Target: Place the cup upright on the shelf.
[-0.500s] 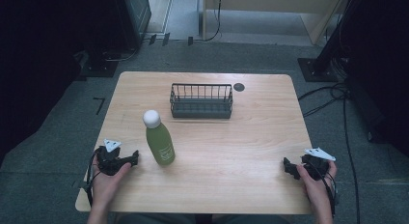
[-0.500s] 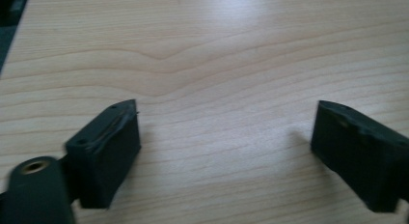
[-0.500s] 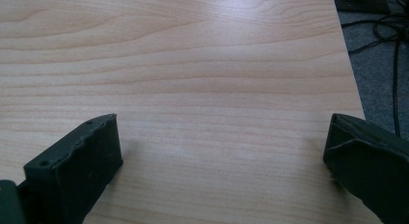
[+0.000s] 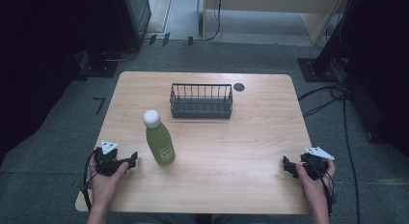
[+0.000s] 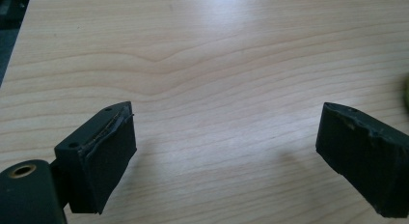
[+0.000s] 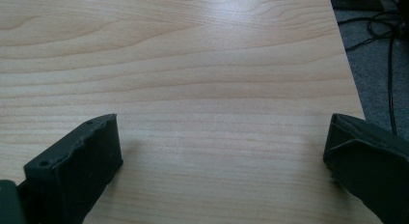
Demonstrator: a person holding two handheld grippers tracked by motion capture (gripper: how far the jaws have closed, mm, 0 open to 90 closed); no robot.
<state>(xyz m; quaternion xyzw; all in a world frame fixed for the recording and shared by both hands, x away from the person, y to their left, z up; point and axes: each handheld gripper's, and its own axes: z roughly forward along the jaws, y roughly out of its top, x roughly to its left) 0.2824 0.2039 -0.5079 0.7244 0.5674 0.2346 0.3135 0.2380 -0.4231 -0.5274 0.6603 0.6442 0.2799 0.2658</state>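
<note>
Left tool (image 4: 126, 162): black, two-jawed, held in the person's left hand (image 4: 107, 178) at the lower left of the high view, with a grey three-cornered plate on top. In the left gripper view its jaws stand wide apart, bare wood between them, nothing gripped.

Right tool (image 4: 288, 166): black, held in the person's right hand (image 4: 316, 185) at the lower right of the high view, low over the wood near the right edge. In the right gripper view its jaws stand wide apart with nothing between them.

Green bottle with a round white cap (image 4: 158, 139): upright at the left of centre in the high view, just beside the left tool and apart from it. A sliver of green at the far right edge of the left gripper view is probably this bottle, though too little shows to be sure.

Dark wire basket, oblong (image 4: 201, 101): at the upper middle of the high view, beyond the bottle and apart from it; it looks empty.

Small dark round disc (image 4: 238, 87): just to the upper right of the basket.

Light wooden counter (image 4: 251, 137): carries the bottle, basket and disc; its grain runs across both gripper views.

Grey carpeted floor (image 4: 48, 151): surrounds the counter, with black cables (image 4: 333, 96) at the right of the high view.
</note>
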